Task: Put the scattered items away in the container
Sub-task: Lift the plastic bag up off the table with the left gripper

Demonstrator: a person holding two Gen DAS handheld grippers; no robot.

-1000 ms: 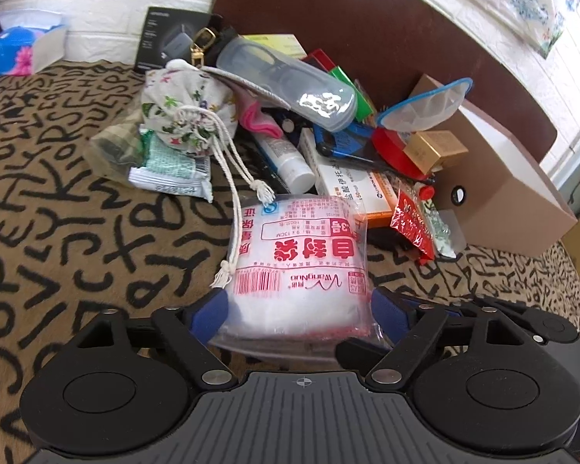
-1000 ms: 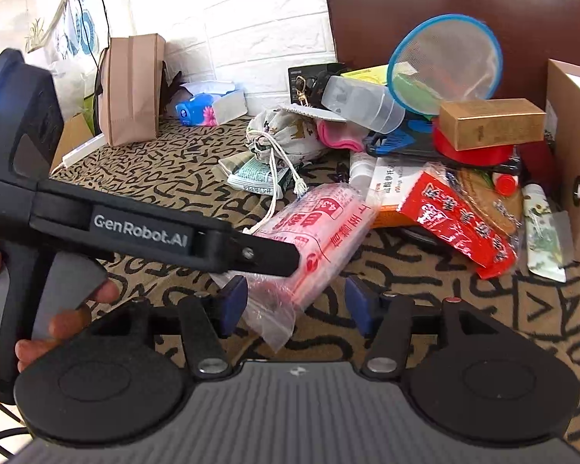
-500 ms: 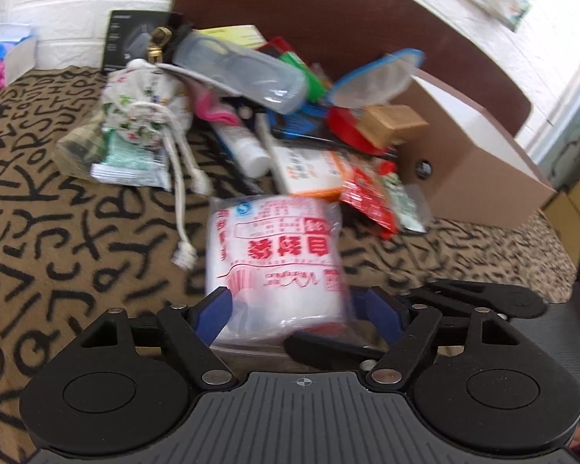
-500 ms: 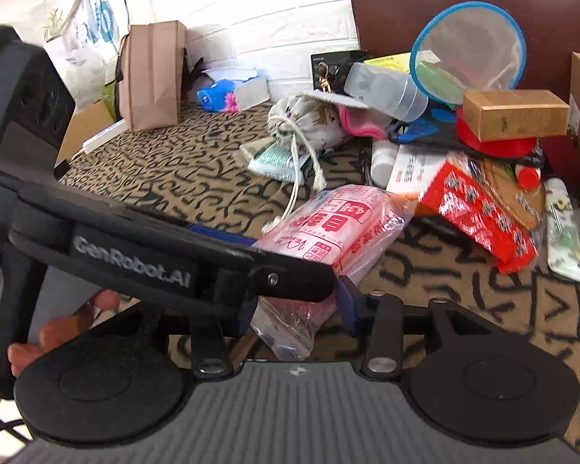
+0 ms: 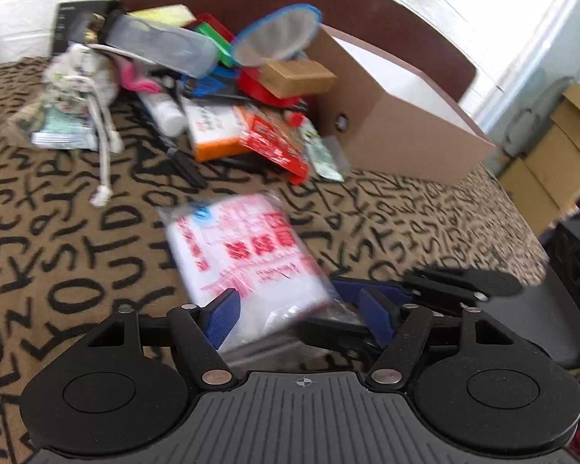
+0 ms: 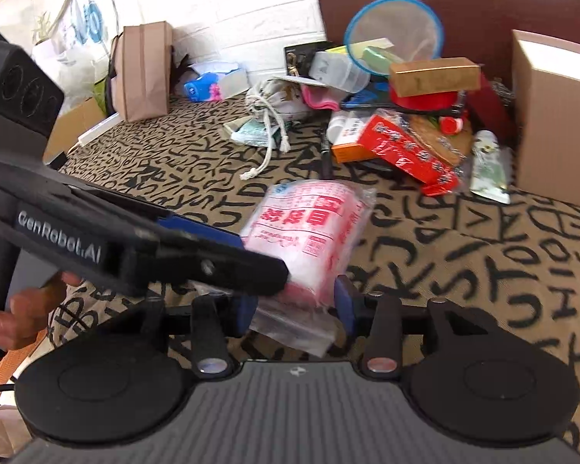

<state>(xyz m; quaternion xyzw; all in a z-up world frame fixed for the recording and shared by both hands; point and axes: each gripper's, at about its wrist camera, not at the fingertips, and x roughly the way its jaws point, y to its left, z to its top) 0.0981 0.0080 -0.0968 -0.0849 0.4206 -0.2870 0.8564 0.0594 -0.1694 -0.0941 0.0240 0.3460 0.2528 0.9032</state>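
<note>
Left wrist view shows the clear plastic bag of white cotton with red print [image 5: 247, 259] clamped at its near end by both the left gripper [image 5: 297, 311] and right gripper [image 6: 295, 305], long axis pointing far toward the brown cardboard box [image 5: 402, 131] at right.

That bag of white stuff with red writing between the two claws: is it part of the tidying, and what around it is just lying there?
Part of the job:
bag of white pads
left gripper
right gripper
cardboard box
drawstring pouch
red snack packet

Just lying about:
paper bag
tissue pack
</note>
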